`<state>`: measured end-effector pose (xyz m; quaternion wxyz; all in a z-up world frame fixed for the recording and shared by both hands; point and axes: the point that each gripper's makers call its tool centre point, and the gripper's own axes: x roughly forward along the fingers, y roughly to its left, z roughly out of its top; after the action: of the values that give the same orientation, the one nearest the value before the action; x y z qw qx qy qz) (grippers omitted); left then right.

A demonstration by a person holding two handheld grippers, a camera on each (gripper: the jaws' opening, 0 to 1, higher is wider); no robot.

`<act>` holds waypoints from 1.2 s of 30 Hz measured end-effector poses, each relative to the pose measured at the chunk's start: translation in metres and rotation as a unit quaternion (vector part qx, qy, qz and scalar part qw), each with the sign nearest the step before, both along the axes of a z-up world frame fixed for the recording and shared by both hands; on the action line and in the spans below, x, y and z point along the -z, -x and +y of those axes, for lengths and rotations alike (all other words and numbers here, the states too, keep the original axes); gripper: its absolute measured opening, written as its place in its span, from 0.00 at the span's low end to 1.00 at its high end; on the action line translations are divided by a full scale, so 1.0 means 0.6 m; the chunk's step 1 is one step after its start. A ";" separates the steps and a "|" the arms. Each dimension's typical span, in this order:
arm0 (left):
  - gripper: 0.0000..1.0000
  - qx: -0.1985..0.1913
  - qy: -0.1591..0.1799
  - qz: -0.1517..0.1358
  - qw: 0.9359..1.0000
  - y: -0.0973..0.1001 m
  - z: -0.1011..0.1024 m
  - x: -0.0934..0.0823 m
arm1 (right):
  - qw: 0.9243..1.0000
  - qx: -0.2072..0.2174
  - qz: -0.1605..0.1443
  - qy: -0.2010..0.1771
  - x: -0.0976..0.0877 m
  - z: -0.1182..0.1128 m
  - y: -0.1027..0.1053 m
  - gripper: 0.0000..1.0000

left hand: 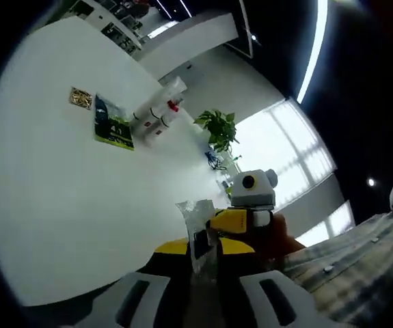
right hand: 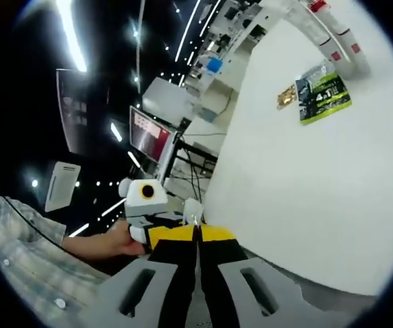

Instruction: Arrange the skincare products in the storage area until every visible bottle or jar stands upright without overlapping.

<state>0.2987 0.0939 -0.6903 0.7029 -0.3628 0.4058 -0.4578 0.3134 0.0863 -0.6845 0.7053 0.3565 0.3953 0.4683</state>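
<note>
Several tubes (left hand: 156, 113) lie tipped at the white table's (left hand: 59, 198) far edge beside a green packet (left hand: 112, 123), none yet upright, while the left gripper (left hand: 201, 256) pinches a clear sachet (left hand: 197, 229) and the right gripper (right hand: 197, 246) is closed empty.

On the white table (left hand: 59, 198), a green-and-black packet (left hand: 113, 123) lies beside a gold patterned sachet (left hand: 80, 98); white bottles (left hand: 156, 109) (red-capped) stand nearby.

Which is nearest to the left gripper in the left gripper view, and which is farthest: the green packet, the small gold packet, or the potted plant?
Measured from the left gripper, which holds a clear sachet:
1. Green packet, flat on the white table, up and left.
2. Small gold packet, just beyond the green one, farther left.
3. Potted plant, past the table's far edge.
</note>
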 end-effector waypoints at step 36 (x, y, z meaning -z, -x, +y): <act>0.04 -0.022 -0.011 -0.009 1.000 -0.013 0.012 0.007 | 0.999 0.003 -0.037 0.031 0.008 -0.001 -0.007 0.00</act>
<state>0.3063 0.1011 -0.6944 0.7207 -0.3598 0.3960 -0.4409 0.3177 0.0854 -0.6895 0.7317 0.3179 0.3821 0.4665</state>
